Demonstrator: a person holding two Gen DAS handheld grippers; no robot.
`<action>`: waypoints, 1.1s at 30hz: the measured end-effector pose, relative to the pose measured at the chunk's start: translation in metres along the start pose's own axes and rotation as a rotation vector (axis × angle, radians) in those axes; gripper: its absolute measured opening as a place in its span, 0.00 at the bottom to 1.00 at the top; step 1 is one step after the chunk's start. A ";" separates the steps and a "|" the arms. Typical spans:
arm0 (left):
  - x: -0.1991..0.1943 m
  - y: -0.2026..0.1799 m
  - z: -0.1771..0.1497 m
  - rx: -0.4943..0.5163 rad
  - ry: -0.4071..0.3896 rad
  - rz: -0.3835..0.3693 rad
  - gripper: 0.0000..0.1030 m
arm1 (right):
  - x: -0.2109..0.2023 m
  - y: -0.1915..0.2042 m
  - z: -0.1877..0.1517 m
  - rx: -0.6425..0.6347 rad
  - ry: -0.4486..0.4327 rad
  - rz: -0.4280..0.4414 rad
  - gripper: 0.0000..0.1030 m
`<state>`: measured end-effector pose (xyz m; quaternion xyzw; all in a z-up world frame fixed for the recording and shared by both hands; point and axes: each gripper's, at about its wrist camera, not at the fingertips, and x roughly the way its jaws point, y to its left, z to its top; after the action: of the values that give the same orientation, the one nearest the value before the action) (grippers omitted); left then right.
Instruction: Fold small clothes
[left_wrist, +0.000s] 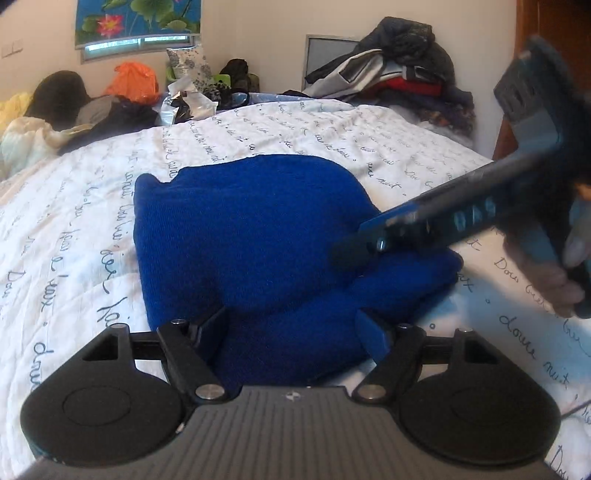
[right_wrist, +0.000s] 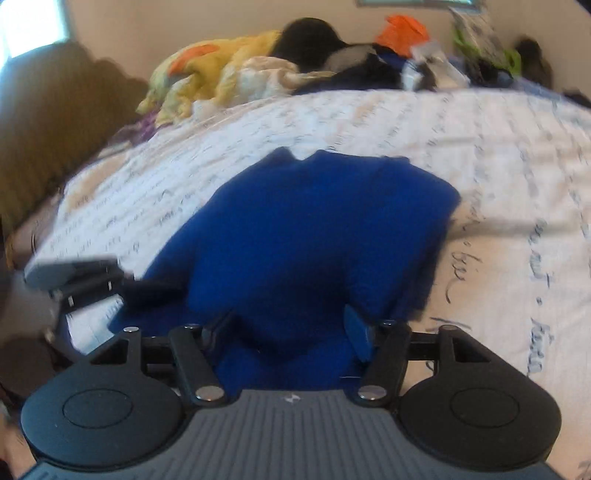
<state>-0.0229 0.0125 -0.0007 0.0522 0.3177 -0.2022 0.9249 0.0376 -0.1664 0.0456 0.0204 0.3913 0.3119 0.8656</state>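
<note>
A blue knit garment (left_wrist: 251, 236) lies in a folded bundle on the white bedspread with black script (left_wrist: 92, 229). My left gripper (left_wrist: 291, 332) is open, its two fingers either side of the garment's near edge. In the left wrist view my right gripper (left_wrist: 354, 251) reaches in from the right, its tip down on the garment. In the right wrist view the garment (right_wrist: 314, 229) fills the middle and my right gripper (right_wrist: 291, 328) is open, with cloth between its fingers. My left gripper (right_wrist: 147, 291) shows at the left edge, at the garment's side.
A pile of dark and red clothes (left_wrist: 399, 70) sits at the back right of the bed. Yellow, black and orange items (right_wrist: 258, 70) and bags (left_wrist: 188, 99) line the far edge by the wall. A brown headboard (right_wrist: 55, 140) stands at the left.
</note>
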 end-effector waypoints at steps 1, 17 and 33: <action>0.000 0.000 -0.002 0.000 -0.006 0.002 0.77 | -0.005 0.000 0.004 0.027 0.001 -0.012 0.56; -0.005 -0.008 -0.002 0.000 -0.020 -0.003 0.82 | 0.025 -0.028 0.037 0.109 -0.026 0.020 0.55; -0.022 0.074 0.006 -0.564 0.119 -0.154 0.24 | 0.001 -0.050 -0.025 0.377 0.085 0.189 0.18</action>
<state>-0.0053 0.0864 0.0157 -0.2195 0.4179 -0.1718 0.8647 0.0467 -0.2113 0.0138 0.2053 0.4751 0.3135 0.7961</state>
